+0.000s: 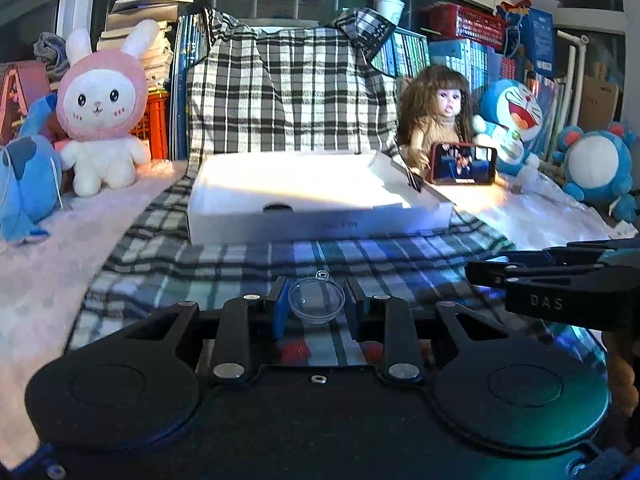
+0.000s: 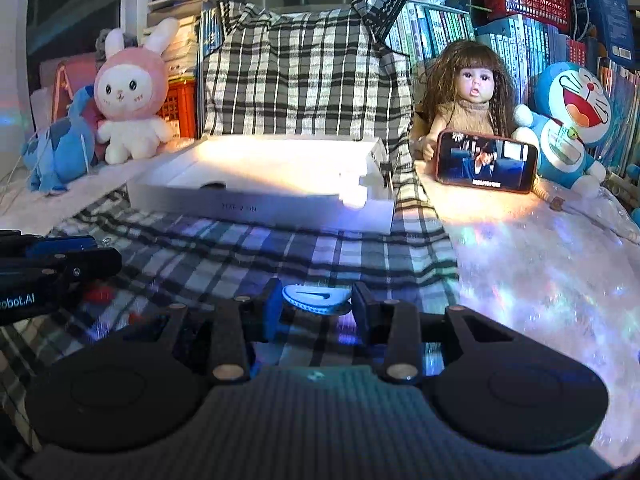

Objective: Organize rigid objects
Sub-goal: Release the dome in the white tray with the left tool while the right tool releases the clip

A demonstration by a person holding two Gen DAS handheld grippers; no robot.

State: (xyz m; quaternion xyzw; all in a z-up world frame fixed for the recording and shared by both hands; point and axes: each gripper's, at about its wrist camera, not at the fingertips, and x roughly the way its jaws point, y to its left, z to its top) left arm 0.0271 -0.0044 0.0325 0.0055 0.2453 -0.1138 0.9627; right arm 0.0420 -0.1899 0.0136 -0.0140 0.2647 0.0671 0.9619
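Note:
My left gripper [image 1: 317, 304] is shut on a clear plastic half-sphere shell [image 1: 317, 301] and holds it over the plaid cloth [image 1: 224, 256]. My right gripper [image 2: 317, 305] is shut on a small white sneaker-shaped piece with a black swoosh [image 2: 316, 298]. An open white flat box [image 1: 312, 196] lies ahead on the cloth; it also shows in the right wrist view [image 2: 264, 188]. The right gripper shows at the right edge of the left wrist view [image 1: 560, 288], and the left gripper at the left edge of the right wrist view [image 2: 52, 272].
A pink bunny plush [image 1: 102, 112] and a blue plush [image 1: 24, 184] stand at the left. A doll [image 1: 438, 116], a phone with a lit screen [image 2: 486, 162] and a Doraemon plush [image 2: 568, 120] stand at the right. Books and red baskets line the back.

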